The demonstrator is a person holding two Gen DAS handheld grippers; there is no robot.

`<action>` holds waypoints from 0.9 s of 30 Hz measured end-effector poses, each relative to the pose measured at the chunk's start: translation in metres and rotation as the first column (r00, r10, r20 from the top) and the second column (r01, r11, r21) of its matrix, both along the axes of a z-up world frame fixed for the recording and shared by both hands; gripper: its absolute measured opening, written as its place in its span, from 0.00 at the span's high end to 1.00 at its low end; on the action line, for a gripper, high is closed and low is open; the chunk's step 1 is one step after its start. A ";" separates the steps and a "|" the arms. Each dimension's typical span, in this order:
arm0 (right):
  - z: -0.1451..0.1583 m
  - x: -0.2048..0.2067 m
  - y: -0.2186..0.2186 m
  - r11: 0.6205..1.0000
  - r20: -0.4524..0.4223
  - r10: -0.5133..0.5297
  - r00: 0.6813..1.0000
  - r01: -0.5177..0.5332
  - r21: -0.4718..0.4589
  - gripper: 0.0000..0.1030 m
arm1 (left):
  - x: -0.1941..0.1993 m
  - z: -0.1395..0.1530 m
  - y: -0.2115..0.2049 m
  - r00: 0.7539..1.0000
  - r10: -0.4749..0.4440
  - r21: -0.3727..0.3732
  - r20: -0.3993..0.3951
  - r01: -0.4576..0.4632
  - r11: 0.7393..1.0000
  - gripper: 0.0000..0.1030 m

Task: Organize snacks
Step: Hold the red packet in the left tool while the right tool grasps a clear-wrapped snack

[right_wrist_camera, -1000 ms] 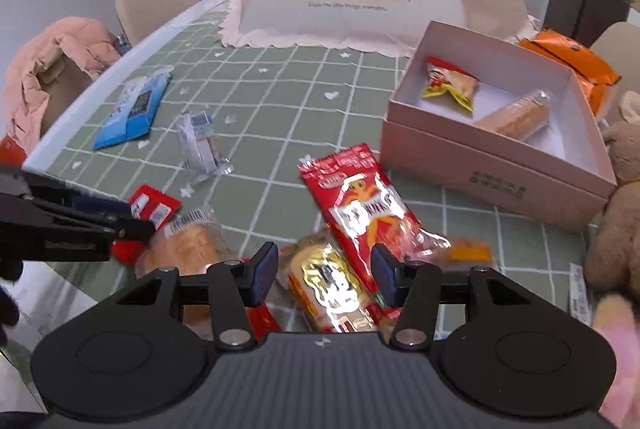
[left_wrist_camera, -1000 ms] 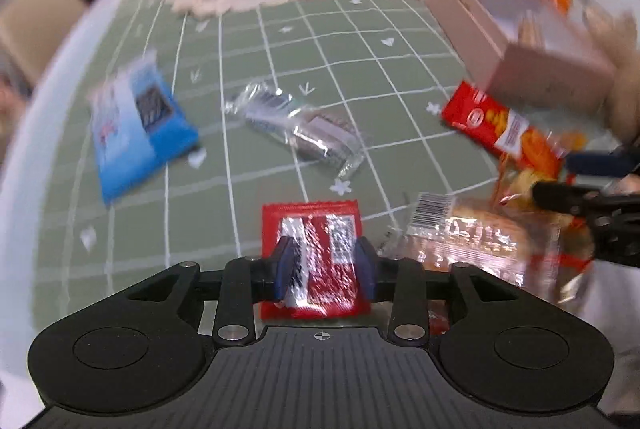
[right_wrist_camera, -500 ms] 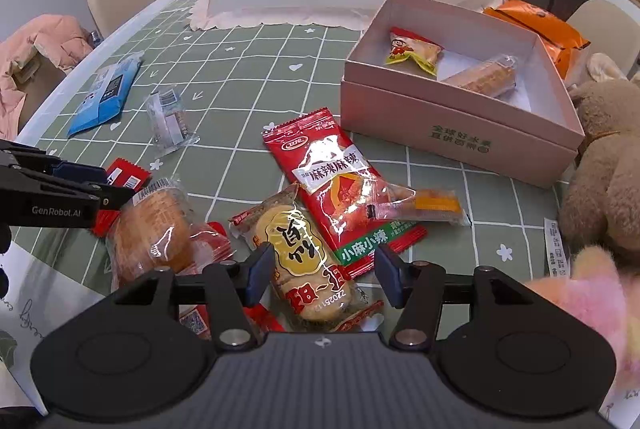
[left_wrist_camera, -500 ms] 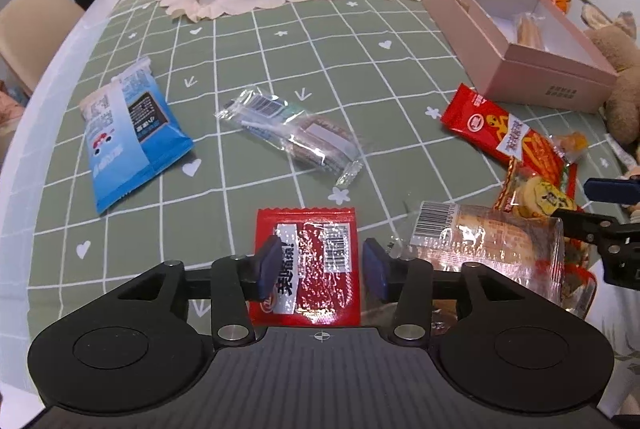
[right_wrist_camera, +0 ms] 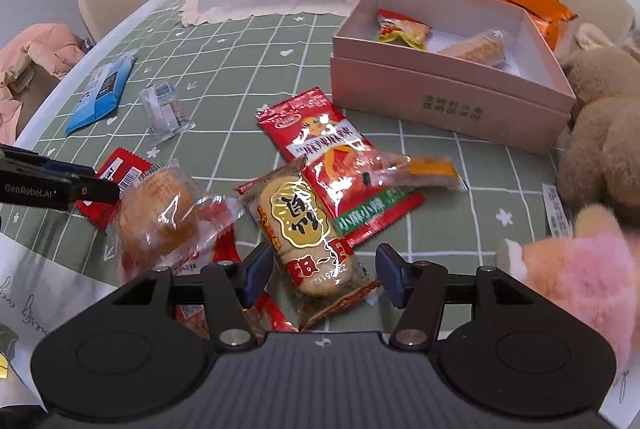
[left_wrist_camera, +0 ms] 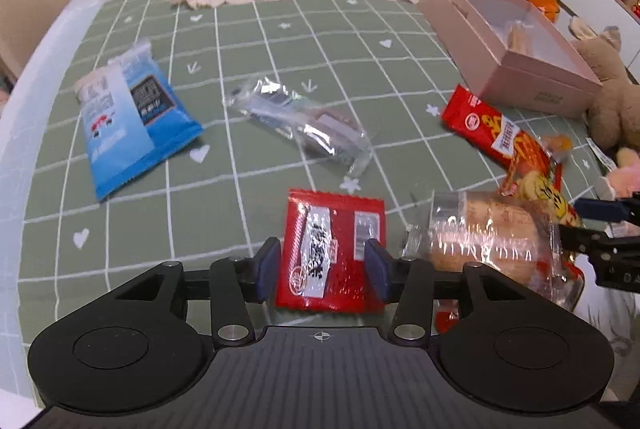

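Red and shiny, the small red packet [left_wrist_camera: 334, 249] lies flat on the green checked tablecloth [left_wrist_camera: 280, 41], at 6 o'clock in your left view. Your left gripper [left_wrist_camera: 322, 265] stands wide around it, one blue pad on each side. A second ago those pads pinched the packet tight. Half a second ago they had let go, and now they are wider apart. So you dropped it or are fixing your grip, and this snack has not gone anywhere yet.

Your right gripper [right_wrist_camera: 323, 275] is wide open too. The gold rice cracker pack [right_wrist_camera: 306, 225] sits between its pads but does not fill the gap, and I think it is only lying there. A second ago your right view was closer and lower over the pile; now it has pulled back and lined up on this pack.

The pink box [right_wrist_camera: 448, 85] waits at 1 o'clock in the right view. Two snacks are in it: a small chip bag [right_wrist_camera: 402, 31] and a wrapped cake bar [right_wrist_camera: 476, 49].

Still out on the cloth are the blue pack [left_wrist_camera: 134, 117] at 10 o'clock in the left view, the clear wrapped bar [left_wrist_camera: 304, 121] at 12, the long red spicy strip bag [right_wrist_camera: 332, 157] and the round bun in clear wrap [right_wrist_camera: 160, 217].

Most of the job is left, I think. Pinch again, then lift to the box.
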State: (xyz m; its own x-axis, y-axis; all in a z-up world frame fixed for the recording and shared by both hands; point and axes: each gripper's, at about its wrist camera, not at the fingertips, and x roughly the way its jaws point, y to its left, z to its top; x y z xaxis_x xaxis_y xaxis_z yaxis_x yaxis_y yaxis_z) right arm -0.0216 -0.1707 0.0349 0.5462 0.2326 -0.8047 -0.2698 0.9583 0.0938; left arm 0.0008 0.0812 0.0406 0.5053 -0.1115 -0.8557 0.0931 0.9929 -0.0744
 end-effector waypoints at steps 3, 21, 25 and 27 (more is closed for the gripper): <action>0.001 -0.003 -0.004 1.000 0.004 -0.013 1.000 0.013 0.002 0.45 | 0.002 -0.003 -0.013 0.999 -0.045 0.051 0.000 0.045 0.998 0.50; 0.005 -0.012 -0.010 0.999 0.023 -0.038 0.999 0.038 0.003 0.45 | 0.007 -0.013 -0.021 0.988 -0.153 0.105 0.023 0.150 0.983 0.31; 0.008 -0.013 -0.012 0.999 0.033 -0.035 0.999 0.035 -0.009 0.45 | 0.011 -0.013 -0.021 0.985 -0.172 0.090 0.028 0.169 0.982 0.30; 0.019 -0.014 -0.012 0.999 0.073 -0.022 0.997 0.023 -0.022 0.45 | 0.009 -0.013 -0.021 0.985 -0.173 0.078 0.026 0.171 0.982 0.33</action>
